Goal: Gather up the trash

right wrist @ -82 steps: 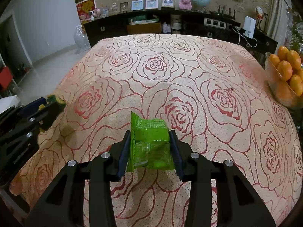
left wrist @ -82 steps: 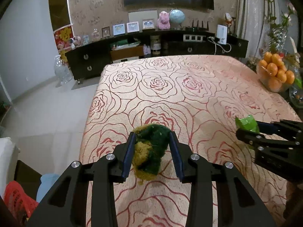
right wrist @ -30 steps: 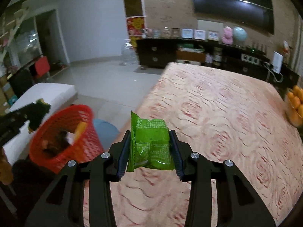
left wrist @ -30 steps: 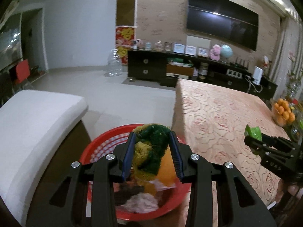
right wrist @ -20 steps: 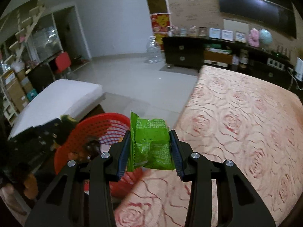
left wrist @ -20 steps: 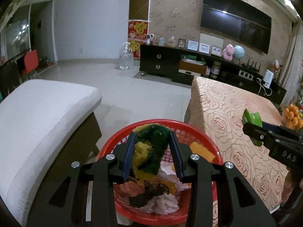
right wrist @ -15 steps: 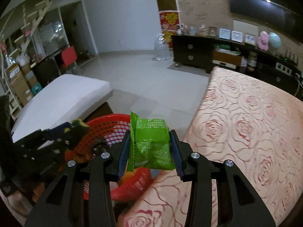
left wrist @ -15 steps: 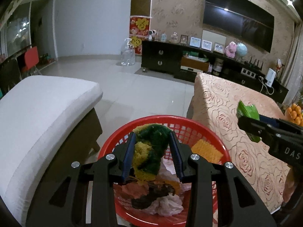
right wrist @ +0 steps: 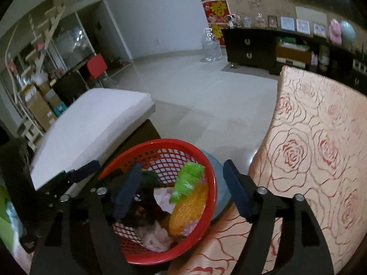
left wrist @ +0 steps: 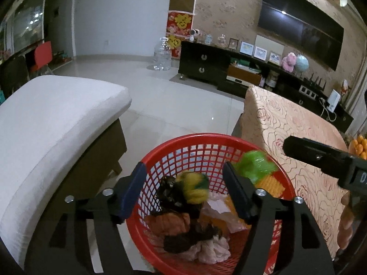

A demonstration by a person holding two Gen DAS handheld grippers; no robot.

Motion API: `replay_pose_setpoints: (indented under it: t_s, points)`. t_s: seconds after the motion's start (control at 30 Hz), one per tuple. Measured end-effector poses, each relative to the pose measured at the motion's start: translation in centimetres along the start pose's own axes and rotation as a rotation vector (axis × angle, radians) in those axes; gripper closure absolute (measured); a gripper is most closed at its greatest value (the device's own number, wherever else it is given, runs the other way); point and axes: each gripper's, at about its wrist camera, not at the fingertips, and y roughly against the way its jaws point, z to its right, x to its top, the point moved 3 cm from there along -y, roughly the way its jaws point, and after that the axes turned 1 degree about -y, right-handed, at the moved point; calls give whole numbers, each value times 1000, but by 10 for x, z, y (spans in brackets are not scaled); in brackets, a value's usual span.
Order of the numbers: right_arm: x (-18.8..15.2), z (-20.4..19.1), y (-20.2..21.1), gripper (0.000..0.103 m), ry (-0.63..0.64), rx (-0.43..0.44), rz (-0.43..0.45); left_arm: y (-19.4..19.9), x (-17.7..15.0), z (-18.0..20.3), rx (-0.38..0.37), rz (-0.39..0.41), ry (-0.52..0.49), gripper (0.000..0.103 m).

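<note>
A red mesh basket (left wrist: 204,140) holds several pieces of trash; it also shows in the right wrist view (right wrist: 160,144). My left gripper (left wrist: 184,192) is open above it, and the yellow-green sponge (left wrist: 193,186) is blurred just below the fingers, inside the basket. My right gripper (right wrist: 181,189) is open over the basket. The green wrapper (right wrist: 188,178) is loose below it, at the basket's right side, and shows blurred in the left wrist view (left wrist: 253,166). The right gripper's finger (left wrist: 321,154) shows at the right of the left wrist view.
A white cushioned seat (left wrist: 45,123) stands left of the basket. The table with the rose-patterned cloth (right wrist: 321,160) is right of it. A bowl of oranges (left wrist: 360,146) sits at the far right. A dark cabinet (left wrist: 229,68) lines the far wall.
Both grippers have opened. The sponge and the green wrapper have left the fingers and dropped into the red basket. The right gripper has moved in over the basket.
</note>
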Motion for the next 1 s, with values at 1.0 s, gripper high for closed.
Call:
replay_pose_setpoints:
  t_s: [1.0]
  points:
    - [-76,-28,121,7,94,-209,262,133,-17,5,175,216,-58,8]
